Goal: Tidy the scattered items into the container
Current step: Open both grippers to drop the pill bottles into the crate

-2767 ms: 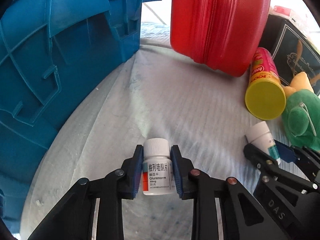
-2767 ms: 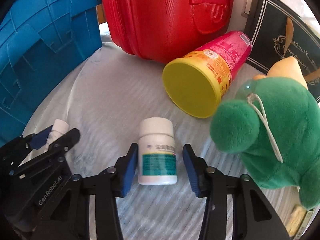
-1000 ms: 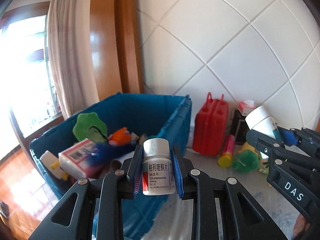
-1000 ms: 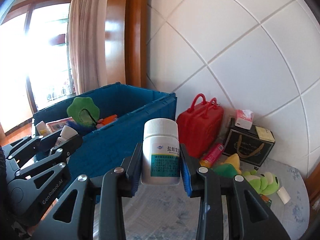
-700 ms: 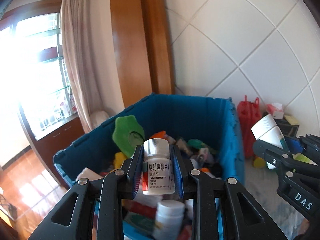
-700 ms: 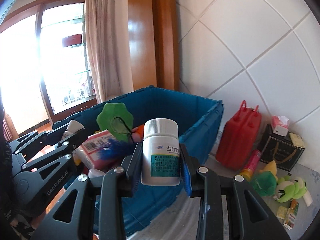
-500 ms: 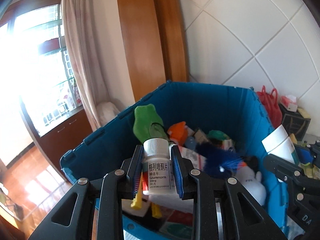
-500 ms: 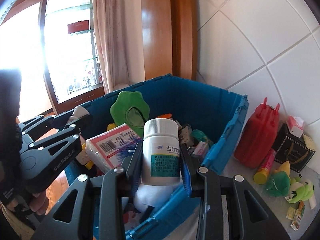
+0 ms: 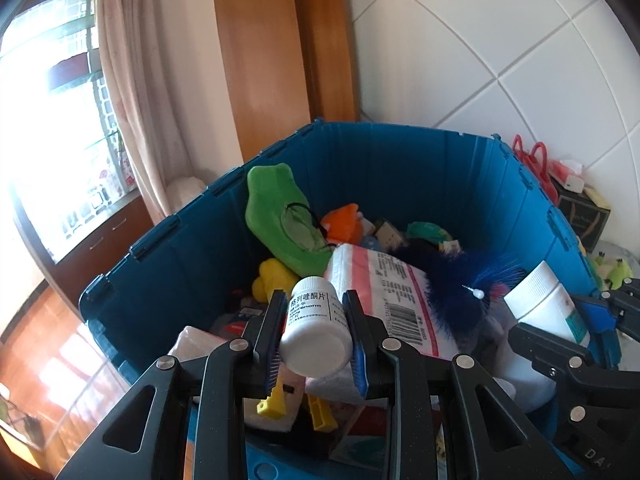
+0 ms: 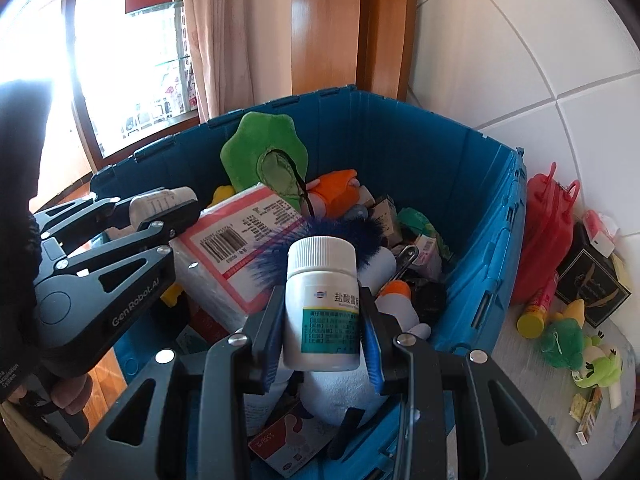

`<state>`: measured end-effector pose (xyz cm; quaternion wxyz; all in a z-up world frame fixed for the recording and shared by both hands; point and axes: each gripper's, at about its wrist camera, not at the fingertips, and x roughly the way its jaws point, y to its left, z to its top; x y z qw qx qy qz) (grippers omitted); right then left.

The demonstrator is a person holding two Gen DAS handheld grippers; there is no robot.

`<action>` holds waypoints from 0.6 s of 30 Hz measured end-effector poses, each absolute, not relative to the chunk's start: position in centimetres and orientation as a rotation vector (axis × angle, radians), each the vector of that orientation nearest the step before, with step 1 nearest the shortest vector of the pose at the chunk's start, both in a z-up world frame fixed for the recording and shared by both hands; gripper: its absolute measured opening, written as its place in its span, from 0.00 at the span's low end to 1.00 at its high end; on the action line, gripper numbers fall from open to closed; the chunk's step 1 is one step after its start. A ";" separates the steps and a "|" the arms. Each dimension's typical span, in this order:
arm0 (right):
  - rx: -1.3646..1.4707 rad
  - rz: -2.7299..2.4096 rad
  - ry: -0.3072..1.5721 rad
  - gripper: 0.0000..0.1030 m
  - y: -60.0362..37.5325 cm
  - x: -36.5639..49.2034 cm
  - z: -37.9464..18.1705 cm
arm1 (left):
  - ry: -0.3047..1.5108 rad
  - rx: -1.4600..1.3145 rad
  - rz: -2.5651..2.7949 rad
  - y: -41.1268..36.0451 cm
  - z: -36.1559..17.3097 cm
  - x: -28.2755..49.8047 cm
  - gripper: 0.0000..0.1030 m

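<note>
Since half a second ago the Glurenorm bottle [image 9: 316, 330] has tipped in your left gripper [image 9: 313, 338]: cap now points away and down toward the bin, base faces the camera. It sat upright before. Both grippers have also moved further over the blue bin [image 9: 400, 160].

Your left gripper's pads are closed against the bottle's sides, and the bottle hangs above the bin's contents.

Your right gripper [image 10: 323, 332] is clamped on the green-label bottle [image 10: 322, 308], which is upright with its cap up, also over the bin interior.

Bin already holds a green plush [image 10: 264, 156], a pink-and-white pack [image 10: 236, 248], a blue feathery item [image 9: 464, 280] and an orange toy [image 10: 338, 190].

On the table right of the bin: red case [image 10: 548, 240], yellow-capped tube [image 10: 534, 316], frog plush [image 10: 600, 360].
</note>
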<state>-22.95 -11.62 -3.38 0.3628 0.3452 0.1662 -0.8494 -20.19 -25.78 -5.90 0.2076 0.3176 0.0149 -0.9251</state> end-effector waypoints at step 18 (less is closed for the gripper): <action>0.849 -2.197 0.433 0.64 -10.3 -22.0 -2.9 | 0.071 0.798 -2.588 -24.9 -4.8 -17.7 0.78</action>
